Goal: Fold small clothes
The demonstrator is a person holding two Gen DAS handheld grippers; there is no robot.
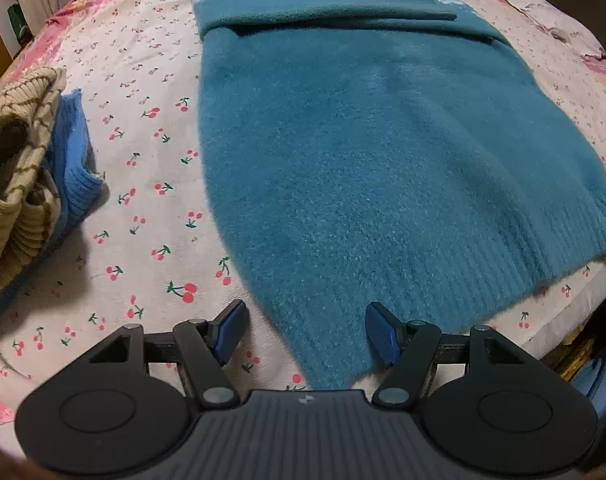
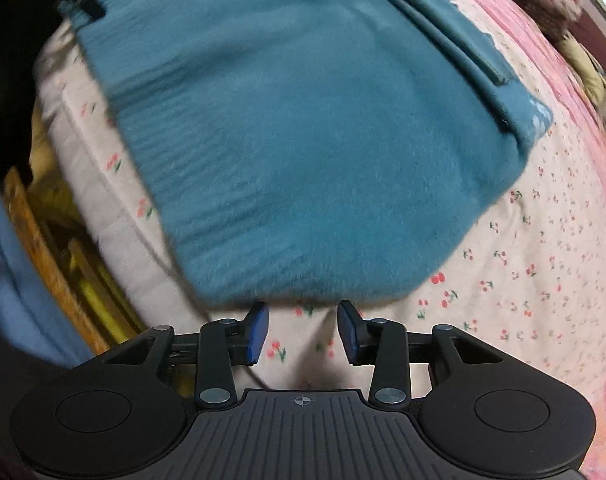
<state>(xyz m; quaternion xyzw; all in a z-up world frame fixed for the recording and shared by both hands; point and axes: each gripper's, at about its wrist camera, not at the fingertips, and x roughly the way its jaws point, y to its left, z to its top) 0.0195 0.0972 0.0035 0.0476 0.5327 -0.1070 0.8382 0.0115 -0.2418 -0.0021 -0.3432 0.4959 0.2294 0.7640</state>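
On the cherry-print bedsheet [image 1: 151, 208], the teal sweater [image 1: 363, 152] lay flat for folding, its hem corners approached by the left gripper [image 1: 303, 334] and right gripper [image 2: 303, 330], both open and empty.

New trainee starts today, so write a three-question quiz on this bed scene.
1. True or false: the fuzzy teal knitted sweater lies flat on the cherry-print bedsheet.
2. Which tool has the sweater's ribbed hem corner between its open pads: left tool or right tool?
3. What sits under the beige striped knit: A) blue knit, B) red towel?

Key: 1 true; 2 left; 3 A.
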